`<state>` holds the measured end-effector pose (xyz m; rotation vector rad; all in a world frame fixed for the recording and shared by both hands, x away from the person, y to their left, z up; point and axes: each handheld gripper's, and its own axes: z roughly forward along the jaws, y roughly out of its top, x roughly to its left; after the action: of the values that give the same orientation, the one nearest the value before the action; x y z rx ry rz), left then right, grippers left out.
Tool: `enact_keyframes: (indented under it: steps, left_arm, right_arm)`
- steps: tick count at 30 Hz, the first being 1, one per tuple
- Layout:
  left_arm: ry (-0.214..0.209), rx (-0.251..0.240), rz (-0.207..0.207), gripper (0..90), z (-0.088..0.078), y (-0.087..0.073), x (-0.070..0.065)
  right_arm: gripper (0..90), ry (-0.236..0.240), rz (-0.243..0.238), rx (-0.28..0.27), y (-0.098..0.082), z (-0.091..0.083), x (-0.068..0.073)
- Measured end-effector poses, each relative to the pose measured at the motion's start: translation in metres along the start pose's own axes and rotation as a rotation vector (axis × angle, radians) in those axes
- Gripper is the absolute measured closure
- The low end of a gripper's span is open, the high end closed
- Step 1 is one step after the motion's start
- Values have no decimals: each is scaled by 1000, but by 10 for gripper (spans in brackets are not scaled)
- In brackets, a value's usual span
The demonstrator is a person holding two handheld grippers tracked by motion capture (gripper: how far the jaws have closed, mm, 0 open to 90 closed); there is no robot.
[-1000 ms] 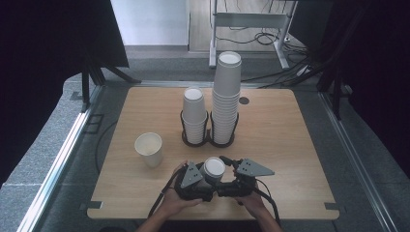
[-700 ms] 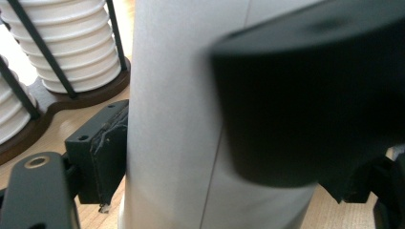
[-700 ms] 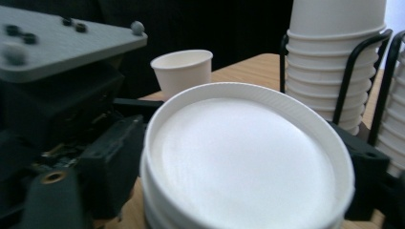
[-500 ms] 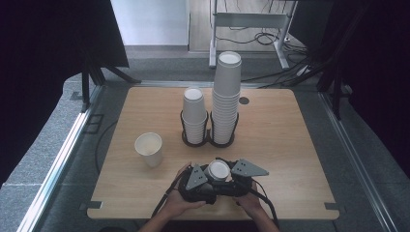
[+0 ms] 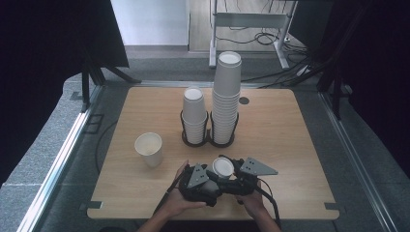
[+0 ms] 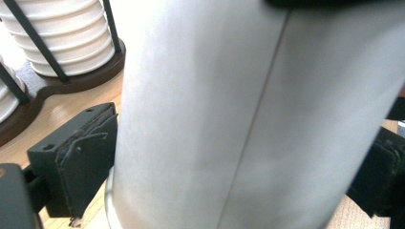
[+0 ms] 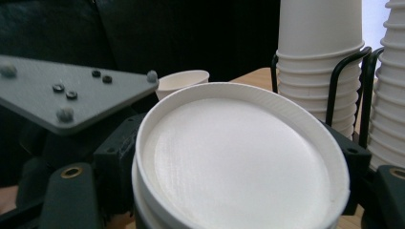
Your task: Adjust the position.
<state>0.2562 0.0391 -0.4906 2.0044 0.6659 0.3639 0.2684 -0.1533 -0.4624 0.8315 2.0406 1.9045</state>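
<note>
White paper cup, upside down at near table edge, clamped by left gripper; right gripper closed on same cup, in front of cup stacks.

Setting: lab-style recording bay. Wooden surface bolted on brackets, ringed by black curtains and grey carpet. Loose cables on floor beneath a metal desk frame behind.
</note>
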Motion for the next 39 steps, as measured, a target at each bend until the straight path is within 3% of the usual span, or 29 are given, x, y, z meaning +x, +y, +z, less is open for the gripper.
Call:
enact_keyframes:
  steps: [13,39]
  left_arm:
    - [-24,12,29,106,0,-1,-1]
    - [26,-6,66,124,-2,-1,-2]
  right_arm:
    - [239,0,-22,16,-1,1,1]
    - [192,7,-23,33,-2,0,0]
